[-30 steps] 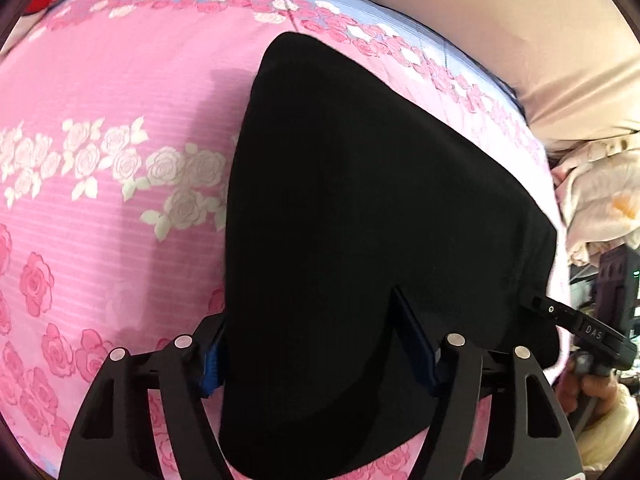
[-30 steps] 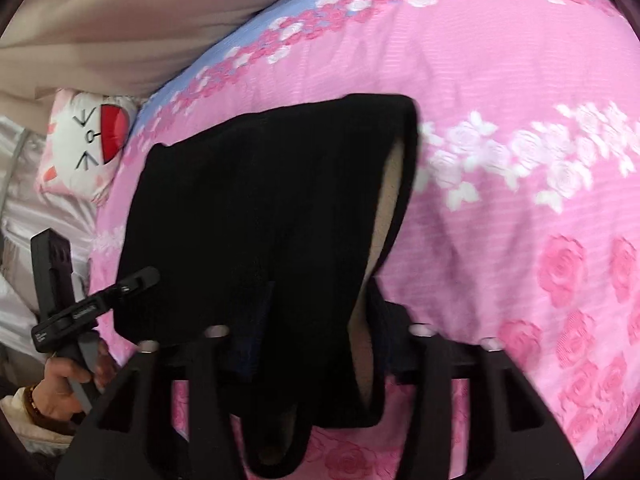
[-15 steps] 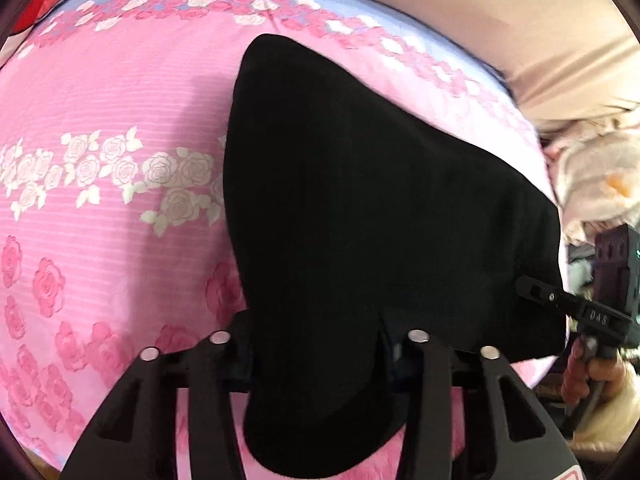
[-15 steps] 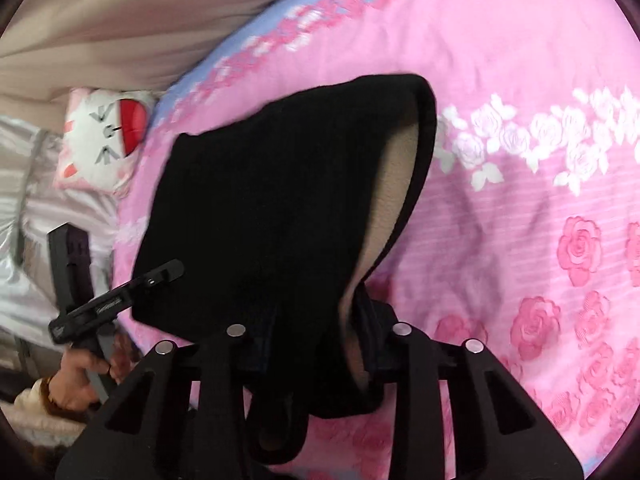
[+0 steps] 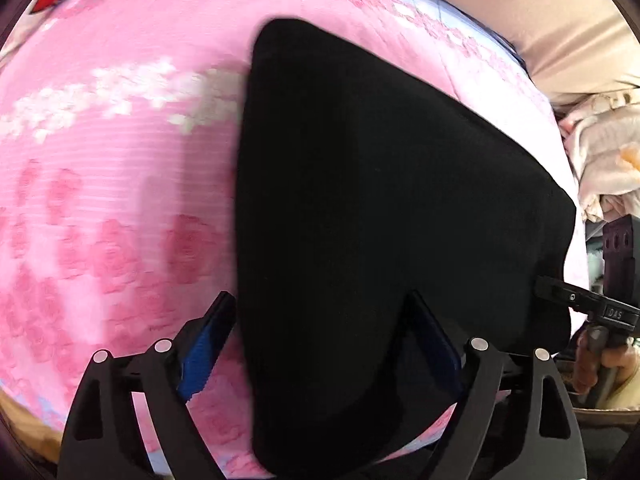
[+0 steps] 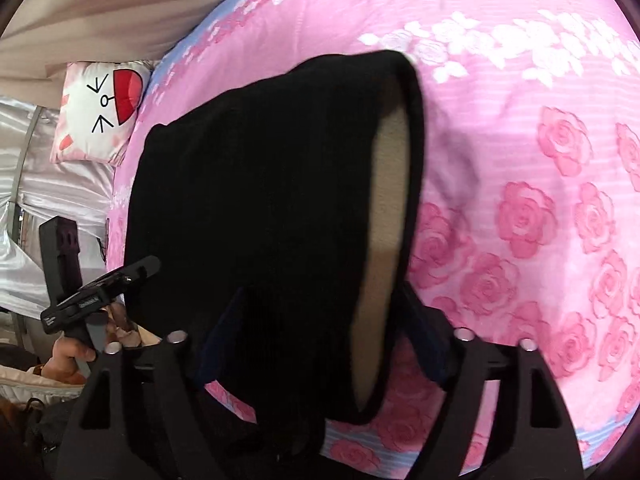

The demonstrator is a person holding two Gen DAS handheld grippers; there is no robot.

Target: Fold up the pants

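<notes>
Both grippers pinched shut a moment ago; now the left gripper [image 5: 320,320] and right gripper [image 6: 320,312] are opening, fingers apart. Black pants [image 5: 380,200] lie between them on the pink bedspread [image 5: 100,160], unpinched.

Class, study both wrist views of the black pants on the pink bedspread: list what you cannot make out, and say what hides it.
- Left wrist view: the bedspread's rose print is smeared by motion blur.
- Left wrist view: the black pants' folds and seams are lost in flat darkness; the left gripper covers their near edge.
- Right wrist view: the pants' near end drops behind the right gripper.
</notes>
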